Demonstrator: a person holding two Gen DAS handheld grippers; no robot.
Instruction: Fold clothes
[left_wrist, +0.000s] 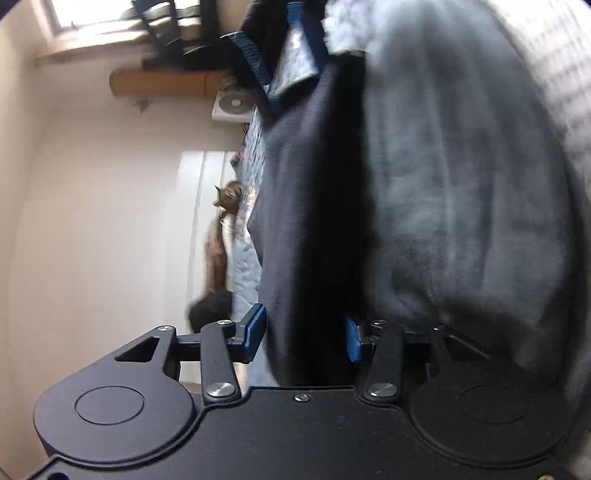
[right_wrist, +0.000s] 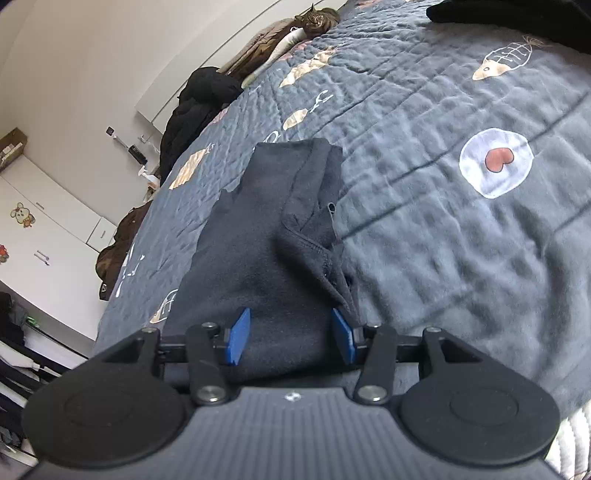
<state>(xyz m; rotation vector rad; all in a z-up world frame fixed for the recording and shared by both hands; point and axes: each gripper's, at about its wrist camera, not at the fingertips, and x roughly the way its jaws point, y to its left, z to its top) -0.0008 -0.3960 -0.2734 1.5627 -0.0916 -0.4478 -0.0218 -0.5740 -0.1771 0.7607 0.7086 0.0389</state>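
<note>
Dark garment (right_wrist: 266, 258), folded at centre frame on the quilted bed (right_wrist: 461, 110), sits bunched between each half-open claw, right claw (right_wrist: 291, 336) and left claw (left_wrist: 306, 336), pad contact unclear, so a loose pinch could spill the fold.

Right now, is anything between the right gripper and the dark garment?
Nothing visible. The right gripper already straddles the dark garment on the quilt, cloth filling the gap between its pads.
</note>
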